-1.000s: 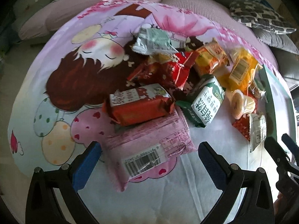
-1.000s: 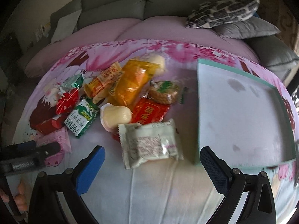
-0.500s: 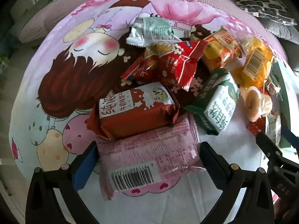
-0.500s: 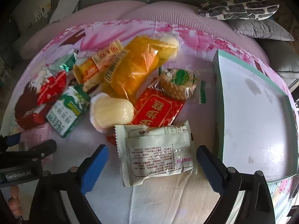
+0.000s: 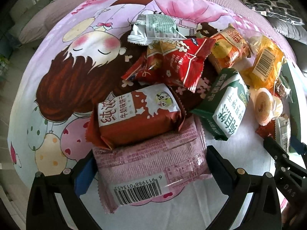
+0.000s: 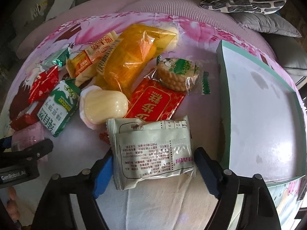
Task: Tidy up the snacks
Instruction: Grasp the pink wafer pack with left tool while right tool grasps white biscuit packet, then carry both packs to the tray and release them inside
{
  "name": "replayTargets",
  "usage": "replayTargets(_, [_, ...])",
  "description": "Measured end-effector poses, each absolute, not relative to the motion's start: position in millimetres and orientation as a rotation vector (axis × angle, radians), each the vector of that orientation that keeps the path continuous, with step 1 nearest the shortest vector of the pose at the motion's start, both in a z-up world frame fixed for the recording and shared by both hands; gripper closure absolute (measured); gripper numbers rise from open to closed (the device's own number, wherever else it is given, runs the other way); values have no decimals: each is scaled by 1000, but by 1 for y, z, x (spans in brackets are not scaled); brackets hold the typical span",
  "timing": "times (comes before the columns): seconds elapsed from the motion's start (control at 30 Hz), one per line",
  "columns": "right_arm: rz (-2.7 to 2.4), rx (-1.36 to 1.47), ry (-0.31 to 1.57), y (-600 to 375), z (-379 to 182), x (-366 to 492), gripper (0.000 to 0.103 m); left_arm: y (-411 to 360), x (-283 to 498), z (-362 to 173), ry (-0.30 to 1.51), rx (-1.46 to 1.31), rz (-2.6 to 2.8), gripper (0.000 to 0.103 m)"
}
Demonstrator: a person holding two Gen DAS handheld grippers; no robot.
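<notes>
on a cartoon-print cloth (image 5: 63,76) spread over a sofa lies a heap of wrapped snacks. the left gripper (image 5: 149,164) straddles a pink packet (image 5: 151,163) with a barcode; its blue pads sit at the packet's two sides, but whether they press it cannot be told. a brown-and-white packet (image 5: 138,113) overlaps the pink packet's far edge. the right gripper (image 6: 153,164) brackets a pale green packet (image 6: 153,149), and its jaws have just been closing, the pads close beside the wrapper's edges; contact is unclear. just to the right sits a teal-rimmed tray (image 6: 223,103), with no snacks in its visible part.
</notes>
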State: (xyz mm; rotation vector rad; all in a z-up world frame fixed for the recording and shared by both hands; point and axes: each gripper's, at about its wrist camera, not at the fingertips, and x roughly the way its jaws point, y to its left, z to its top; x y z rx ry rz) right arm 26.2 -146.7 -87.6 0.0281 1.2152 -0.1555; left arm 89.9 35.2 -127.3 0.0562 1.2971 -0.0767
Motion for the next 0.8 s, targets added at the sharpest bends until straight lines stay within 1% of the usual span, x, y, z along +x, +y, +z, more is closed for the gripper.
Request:
replayTargets(0.03, [-150,31,1214,-147,-87,25,28,39,88,-123,1298,63,-73,0])
replayTargets(0.1, [-142,33,1209,-145,-86,24,33,38,88,-122,1293,77,-67,0])
replayTargets(0.2, [-142,35,1199,-144,-82,21,36,34,89,-123,1292,78,-66,0])
replayTargets(0.23, [-143,43,1192,-145,-80,20,41,34,89,-124,1292,74,-69,2])
replayTargets(0.27, [-136,55,1188,-146,-78,19,43,34,88,-123,1291,71,-74,4])
replayTargets(0.37, [-138,72,1177,-150,-73,18,44,33,84,-123,1286,72,-81,8])
replayTargets(0.53, [-131,115,1150,-159,-67,13,45,30,78,-116,1271,66,-84,10])
replayTargets(0.57, [-129,119,1137,-160,-63,12,47,30,75,-112,1264,64,-86,10])
replayTargets(0.6, [-124,123,1122,-161,-60,11,59,30,73,-109,1259,64,-87,10])
replayTargets(0.67, [-120,132,1105,-163,-56,9,61,29,68,-103,1248,63,-88,11])
replayTargets(0.73, [-117,146,1101,-164,-55,8,66,30,65,-98,1240,57,-91,13])
replayTargets(0.8, [-115,171,1097,-168,-55,8,68,31,58,-92,1230,47,-96,13])
